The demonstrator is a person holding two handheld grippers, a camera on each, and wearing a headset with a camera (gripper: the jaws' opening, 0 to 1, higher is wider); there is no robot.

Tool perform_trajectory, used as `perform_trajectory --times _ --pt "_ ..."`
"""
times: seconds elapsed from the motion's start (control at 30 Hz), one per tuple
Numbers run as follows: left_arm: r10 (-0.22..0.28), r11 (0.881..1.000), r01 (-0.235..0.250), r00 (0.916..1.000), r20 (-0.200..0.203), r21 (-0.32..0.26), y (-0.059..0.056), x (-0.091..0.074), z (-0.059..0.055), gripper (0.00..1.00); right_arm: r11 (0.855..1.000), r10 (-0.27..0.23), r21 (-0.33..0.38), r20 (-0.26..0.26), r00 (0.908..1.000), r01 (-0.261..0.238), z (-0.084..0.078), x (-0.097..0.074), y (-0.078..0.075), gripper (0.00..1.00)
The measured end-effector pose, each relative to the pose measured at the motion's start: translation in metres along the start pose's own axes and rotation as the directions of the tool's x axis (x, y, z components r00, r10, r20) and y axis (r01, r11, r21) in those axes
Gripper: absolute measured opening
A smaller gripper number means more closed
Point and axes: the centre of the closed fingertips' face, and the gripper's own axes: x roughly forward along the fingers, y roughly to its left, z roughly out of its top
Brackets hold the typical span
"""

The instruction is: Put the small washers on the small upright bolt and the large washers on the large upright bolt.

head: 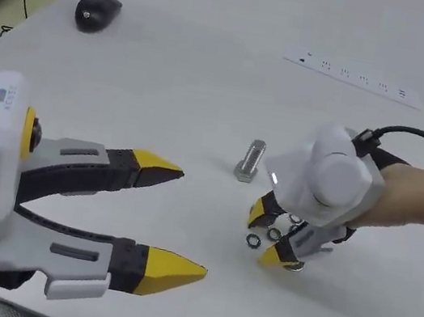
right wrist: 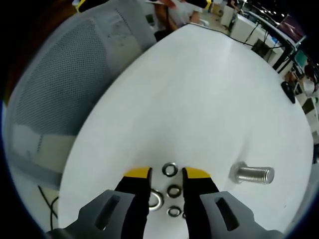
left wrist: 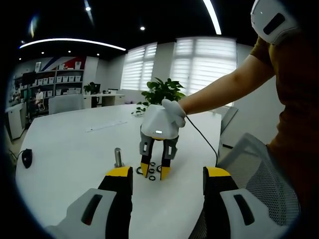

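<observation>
Right gripper view: washers, judged light, stiff, slippery, flat on table between spread jaws of right gripper, near bolt; pinch across rim. Left gripper spread, empty.

An office: in the head view a long white table bears a computer mouse at upper left and a power strip at upper right, while the left gripper view shows blind-covered windows at top centre, a potted plant, box-filled shelves at left and a mesh chair at lower right.
</observation>
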Motion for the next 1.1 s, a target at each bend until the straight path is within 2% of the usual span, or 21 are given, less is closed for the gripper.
perform_trajectory --times 0.13,0.33,0.7,0.8,0.87,1.1 --pt "0.001 1.0 -0.001 1.0 -0.003 0.001 0.0007 -0.0003 -0.0003 0.56 1.0 -0.007 -0.007 0.0 1.0 0.007 0.0014 0.0005 -0.0025 0.21" --pt "-0.002 1.0 0.002 0.9999 -0.016 0.007 0.0009 -0.0001 -0.001 0.55 1.0 -0.007 -0.008 0.001 1.0 0.007 0.0014 0.0001 -0.0036 0.21" --pt "-0.002 1.0 0.002 0.9999 -0.015 0.01 0.0014 -0.0004 0.0005 0.55 1.0 -0.01 0.004 -0.004 0.9999 0.01 0.0004 0.0 -0.0042 0.2" --pt "-0.001 1.0 0.001 0.9999 -0.017 0.012 0.0014 -0.0009 0.0002 0.55 0.999 -0.023 -0.022 -0.008 0.9997 0.023 0.0 0.0001 -0.0066 0.15" --pt "0.0 1.0 0.0 0.9998 -0.02 0.013 0.0013 -0.0016 -0.0004 0.55 1.0 -0.019 0.0 -0.009 0.9998 0.019 -0.0008 -0.0007 -0.0059 0.15" --pt "0.004 1.0 -0.003 0.9998 -0.022 0.016 0.0022 -0.0025 -0.001 0.55 1.0 -0.021 0.003 -0.011 0.9997 0.021 -0.0005 -0.0009 -0.0054 0.14"
